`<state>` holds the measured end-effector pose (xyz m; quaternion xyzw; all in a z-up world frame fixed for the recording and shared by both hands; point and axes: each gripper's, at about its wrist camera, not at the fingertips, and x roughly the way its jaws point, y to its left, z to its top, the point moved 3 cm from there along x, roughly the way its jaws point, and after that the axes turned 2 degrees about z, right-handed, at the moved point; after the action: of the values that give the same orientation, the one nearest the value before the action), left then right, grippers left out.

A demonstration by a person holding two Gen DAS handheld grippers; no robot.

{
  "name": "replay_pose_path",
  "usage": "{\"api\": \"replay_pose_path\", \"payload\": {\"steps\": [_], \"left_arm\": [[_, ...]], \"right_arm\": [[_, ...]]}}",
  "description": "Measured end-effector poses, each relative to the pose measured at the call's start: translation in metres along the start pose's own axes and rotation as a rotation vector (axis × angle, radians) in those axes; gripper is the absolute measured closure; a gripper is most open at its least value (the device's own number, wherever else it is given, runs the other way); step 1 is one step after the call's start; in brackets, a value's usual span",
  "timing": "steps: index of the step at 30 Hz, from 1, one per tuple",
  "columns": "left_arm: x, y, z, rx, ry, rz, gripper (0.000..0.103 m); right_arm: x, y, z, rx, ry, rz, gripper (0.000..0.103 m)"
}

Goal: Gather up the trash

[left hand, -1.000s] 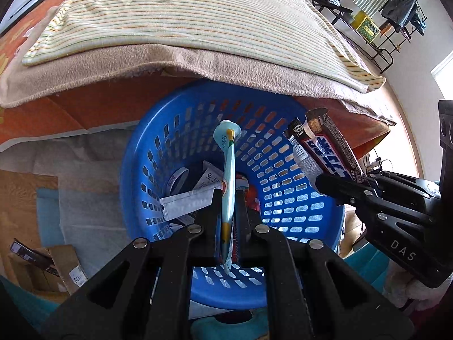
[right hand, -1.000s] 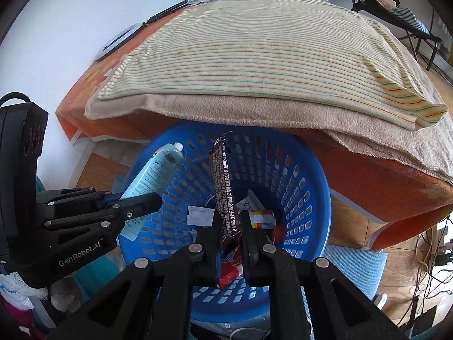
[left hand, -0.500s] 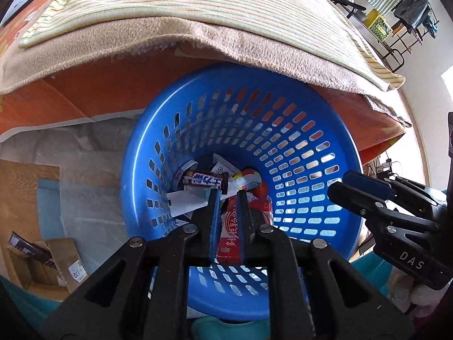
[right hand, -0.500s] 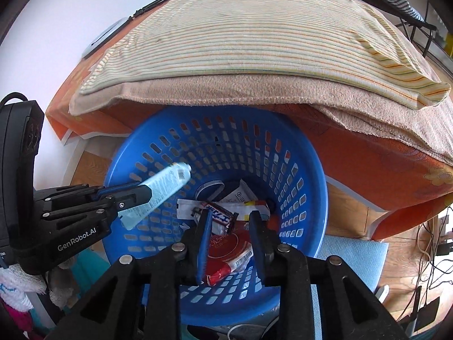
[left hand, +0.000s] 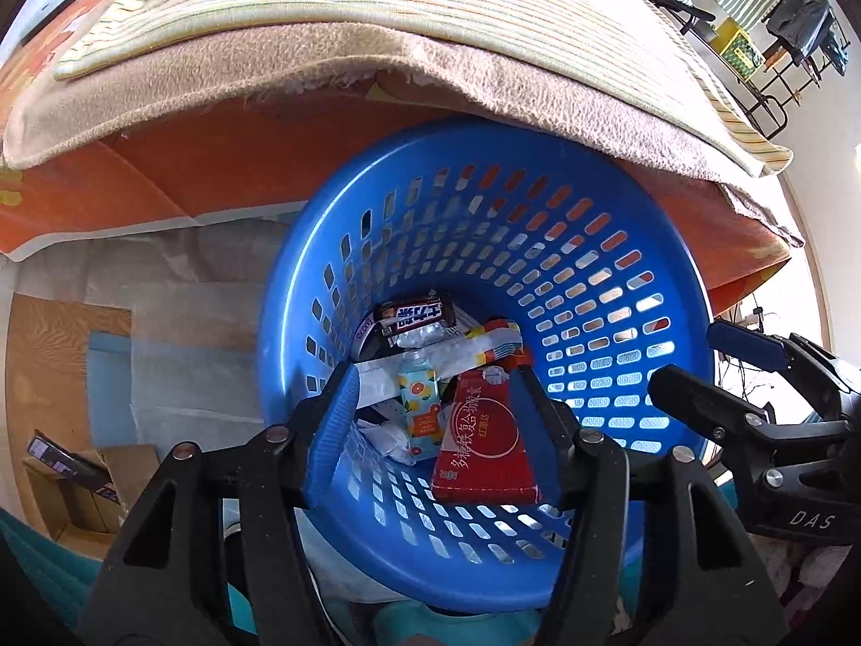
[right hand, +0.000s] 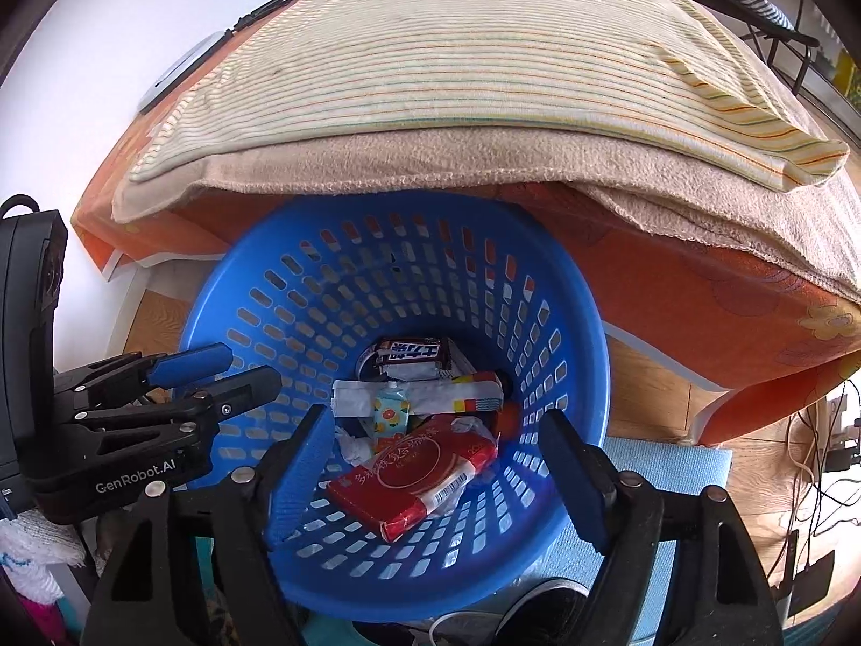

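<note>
A blue slotted basket point(left hand: 672, 290) point(right hand: 581, 323) stands on the floor against a bed. Inside lie a brown chocolate bar wrapper point(left hand: 414, 315) point(right hand: 411, 352), a small pale-blue bottle with an orange label point(left hand: 420, 409) point(right hand: 392, 412), a red flat packet point(left hand: 484, 441) point(right hand: 414, 471) and white wrappers. My left gripper point(left hand: 436, 425) is open and empty above the basket; it also shows in the right wrist view point(right hand: 237, 369). My right gripper point(right hand: 436, 468) is open and empty above the basket; it also shows in the left wrist view point(left hand: 715, 360).
The bed with a striped cover point(right hand: 484, 64) and a beige blanket point(left hand: 269, 64) overhangs the basket's far rim. Cardboard boxes point(left hand: 80, 474) lie on the floor at the left. Cables point(right hand: 818, 463) and a clothes rack point(left hand: 775, 16) are at the right.
Both grippers opened wide. The bottle dropped from my left gripper and the chocolate bar wrapper from my right; both now lie in the basket.
</note>
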<state>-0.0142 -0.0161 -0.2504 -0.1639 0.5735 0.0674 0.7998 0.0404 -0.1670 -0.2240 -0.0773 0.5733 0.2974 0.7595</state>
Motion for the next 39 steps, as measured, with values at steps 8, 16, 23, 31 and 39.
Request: {"api": "replay_pose_path", "payload": {"steps": [8,16,23,31,39], "left_arm": [[-0.009,0.001,0.005,-0.001,-0.020,0.019,0.039],[-0.025,0.001,0.012,0.009,-0.064,0.036,0.039],[-0.052,-0.003,0.021,0.018,-0.134,0.026,0.039],[-0.092,-0.009,0.034,0.017,-0.211,0.027,0.039],[-0.140,-0.018,0.048,0.034,-0.312,0.012,0.035]], "right_arm": [[-0.005,-0.007,0.003,0.020,-0.011,-0.030,0.016],[-0.019,-0.018,0.010,0.058,-0.039,-0.050,0.013],[-0.033,-0.025,0.015,0.092,-0.068,-0.046,0.013],[-0.066,-0.027,0.024,0.120,-0.147,-0.019,0.013],[-0.106,-0.021,0.038,0.105,-0.242,-0.019,0.013]]}}
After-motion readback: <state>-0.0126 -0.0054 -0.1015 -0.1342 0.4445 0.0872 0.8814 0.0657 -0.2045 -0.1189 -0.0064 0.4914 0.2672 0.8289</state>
